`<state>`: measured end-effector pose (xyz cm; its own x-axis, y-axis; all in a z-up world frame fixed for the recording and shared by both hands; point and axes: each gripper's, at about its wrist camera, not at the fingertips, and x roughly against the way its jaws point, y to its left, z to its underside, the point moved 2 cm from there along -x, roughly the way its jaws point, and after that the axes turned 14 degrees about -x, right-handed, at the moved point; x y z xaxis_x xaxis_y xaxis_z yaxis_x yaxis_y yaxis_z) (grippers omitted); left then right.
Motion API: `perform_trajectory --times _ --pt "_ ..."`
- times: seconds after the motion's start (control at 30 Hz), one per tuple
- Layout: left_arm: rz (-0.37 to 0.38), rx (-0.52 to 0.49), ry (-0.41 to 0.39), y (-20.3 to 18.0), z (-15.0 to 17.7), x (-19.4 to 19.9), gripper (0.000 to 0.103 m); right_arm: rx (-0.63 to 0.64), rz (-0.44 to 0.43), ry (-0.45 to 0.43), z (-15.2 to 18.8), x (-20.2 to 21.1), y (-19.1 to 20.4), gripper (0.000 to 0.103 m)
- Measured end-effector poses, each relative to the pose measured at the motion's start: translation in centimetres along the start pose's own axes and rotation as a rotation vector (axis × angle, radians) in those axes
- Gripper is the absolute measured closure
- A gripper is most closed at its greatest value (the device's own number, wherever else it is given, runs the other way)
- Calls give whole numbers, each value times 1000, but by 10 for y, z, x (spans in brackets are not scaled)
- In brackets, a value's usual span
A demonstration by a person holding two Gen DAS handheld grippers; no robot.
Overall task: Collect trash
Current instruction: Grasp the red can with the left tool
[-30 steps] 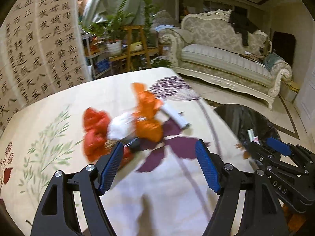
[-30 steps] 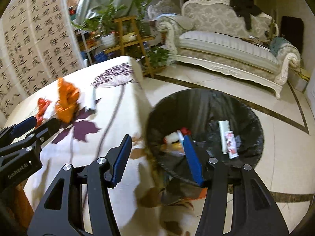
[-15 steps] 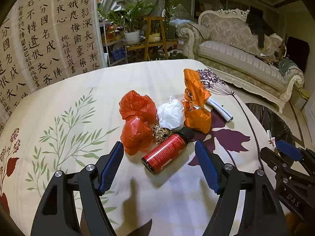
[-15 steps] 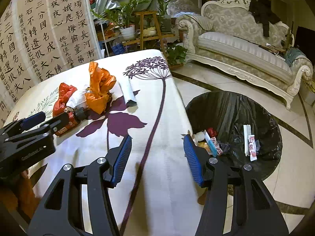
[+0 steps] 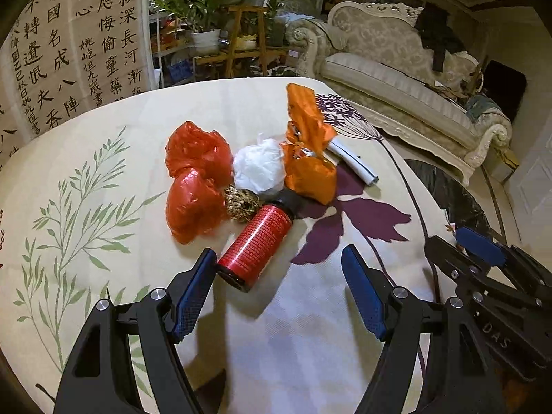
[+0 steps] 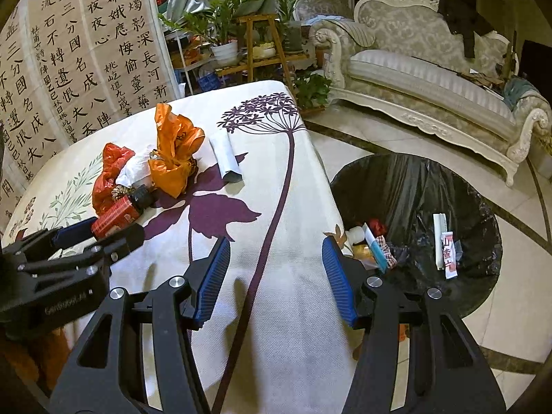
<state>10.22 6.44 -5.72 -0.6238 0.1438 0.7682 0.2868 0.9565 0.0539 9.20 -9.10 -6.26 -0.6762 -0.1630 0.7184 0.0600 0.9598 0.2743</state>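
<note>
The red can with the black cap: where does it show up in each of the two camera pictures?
Left wrist view: the red can lies on the tablecloth near the centre, just ahead of the left gripper, close to its left finger.
Right wrist view: the same can lies at the left, partly hidden behind the left gripper.
Shared landmark: the orange bag, just beyond the can's black cap.

2 close downward wrist views, shared table (image 5: 103, 158)
</note>
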Motion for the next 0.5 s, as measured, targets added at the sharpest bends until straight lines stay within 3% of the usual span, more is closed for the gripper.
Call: perform_trajectory --times 0.27,0.3,0.47,0.5 --pt "-55 2 0 4 -8 -5 31 -9 -12 1 -1 0 -2 49" --pt "-64 -1 -4 5 -9 -5 35 -9 -13 1 -1 0 -1 49" --pt "-44 -18 17 2 -8 -10 71 -4 -13 2 -1 0 0 49" --pt "-37 -27 19 1 -7 -11 73 -3 -12 2 -1 0 0 49"
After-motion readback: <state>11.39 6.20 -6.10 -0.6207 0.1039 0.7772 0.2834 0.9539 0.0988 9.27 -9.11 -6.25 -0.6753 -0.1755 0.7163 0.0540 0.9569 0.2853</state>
